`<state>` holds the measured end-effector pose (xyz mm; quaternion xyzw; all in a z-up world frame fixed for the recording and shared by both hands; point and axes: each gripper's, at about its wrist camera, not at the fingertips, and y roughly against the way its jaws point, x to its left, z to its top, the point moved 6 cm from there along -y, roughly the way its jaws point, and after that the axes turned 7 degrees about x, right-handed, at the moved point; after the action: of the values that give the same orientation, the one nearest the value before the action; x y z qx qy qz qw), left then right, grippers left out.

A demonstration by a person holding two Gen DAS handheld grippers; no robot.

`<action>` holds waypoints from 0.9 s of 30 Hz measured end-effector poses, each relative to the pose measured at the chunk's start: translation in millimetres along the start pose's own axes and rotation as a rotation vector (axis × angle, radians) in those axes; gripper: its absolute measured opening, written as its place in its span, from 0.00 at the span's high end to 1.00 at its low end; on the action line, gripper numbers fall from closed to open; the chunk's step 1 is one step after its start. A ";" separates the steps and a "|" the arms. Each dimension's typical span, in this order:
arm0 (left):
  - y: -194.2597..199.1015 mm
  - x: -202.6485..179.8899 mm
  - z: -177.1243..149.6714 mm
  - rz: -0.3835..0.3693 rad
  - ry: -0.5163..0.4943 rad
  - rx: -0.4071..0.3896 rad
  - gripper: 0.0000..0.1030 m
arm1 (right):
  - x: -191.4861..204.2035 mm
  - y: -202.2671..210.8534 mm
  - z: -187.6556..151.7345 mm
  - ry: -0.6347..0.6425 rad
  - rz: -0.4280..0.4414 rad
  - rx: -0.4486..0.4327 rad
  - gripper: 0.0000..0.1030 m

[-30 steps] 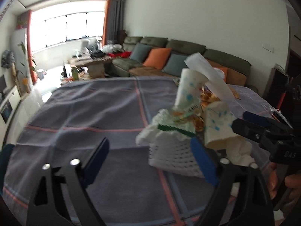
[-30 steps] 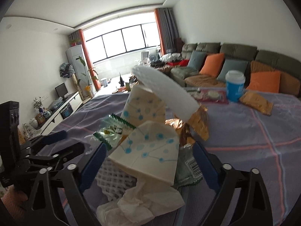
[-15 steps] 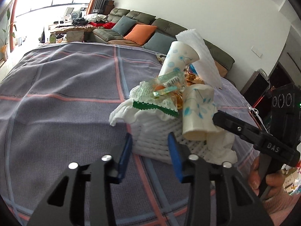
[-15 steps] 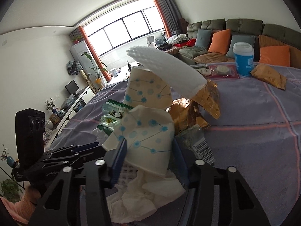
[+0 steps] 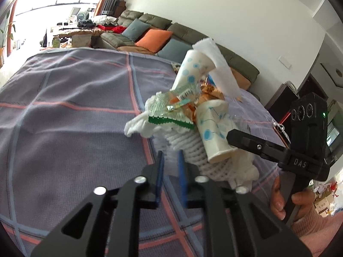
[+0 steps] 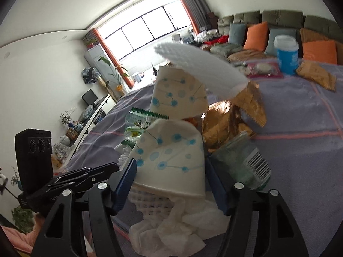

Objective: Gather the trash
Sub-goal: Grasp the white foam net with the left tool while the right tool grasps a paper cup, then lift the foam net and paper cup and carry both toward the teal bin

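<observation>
Left view, change: my left gripper (image 5: 170, 171) had its jaws wide a second ago; now they are closing, down to a narrow gap.
Left view, contact: edge of the white foam net (image 5: 188, 147) sits right at my tips; I see no pad pressing on it yet.
Left view, task's thing: trash heap (image 5: 193, 115) stands on the purple checked cloth (image 5: 64, 107), straight ahead, net at the bottom, two paper cups leaning out of it.
Left view, meaning: I judge I am about to pinch the net's rim, so the heap can be carried whole.
Left view, surroundings: sofa (image 5: 150, 21) far behind; cloth to my left side bare.
Right view, change: my right gripper (image 6: 171, 182) squeezed in, and its jaws are now opening again.
Right view, contact: lower paper cup (image 6: 171, 156) is between the pads, which still lie against both its sides.
Right view, meaning: hold looks unsettled; probably a re-grip.
Right view, loose pieces: gold wrapper (image 6: 225, 117), barcoded clear wrapper (image 6: 246, 162) and tissue (image 6: 182, 231) hang out and could drop.
Right view, in the way: foam sheet (image 6: 199, 68) caps the heap, hiding what lies behind.
Right view, not yet gathered: blue tub (image 6: 286, 53) and brown packet (image 6: 315, 75), well apart.
</observation>
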<state>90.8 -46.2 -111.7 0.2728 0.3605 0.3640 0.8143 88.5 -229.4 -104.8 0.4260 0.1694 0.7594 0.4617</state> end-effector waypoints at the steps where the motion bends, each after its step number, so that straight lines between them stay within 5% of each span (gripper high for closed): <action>1: -1.3 -0.2 -0.2 -0.015 0.002 0.005 0.63 | 0.5 -0.9 -0.5 -0.003 0.008 0.003 0.45; 6: -12.7 -4.7 -0.2 -0.017 -0.023 0.032 0.58 | -2.0 7.2 2.0 -0.002 0.025 -0.025 0.60; 10: -14.3 -7.5 0.7 0.021 -0.050 0.030 0.86 | 0.6 18.0 7.3 0.027 0.035 -0.063 0.71; 27: 88.2 2.0 5.8 0.016 -0.031 -0.175 0.92 | 14.3 33.5 28.3 0.064 0.086 -0.150 0.76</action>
<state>61.4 6.1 -46.7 0.2089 0.3125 0.3966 0.8375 89.5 -238.4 -59.6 0.3727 0.1081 0.8021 0.4539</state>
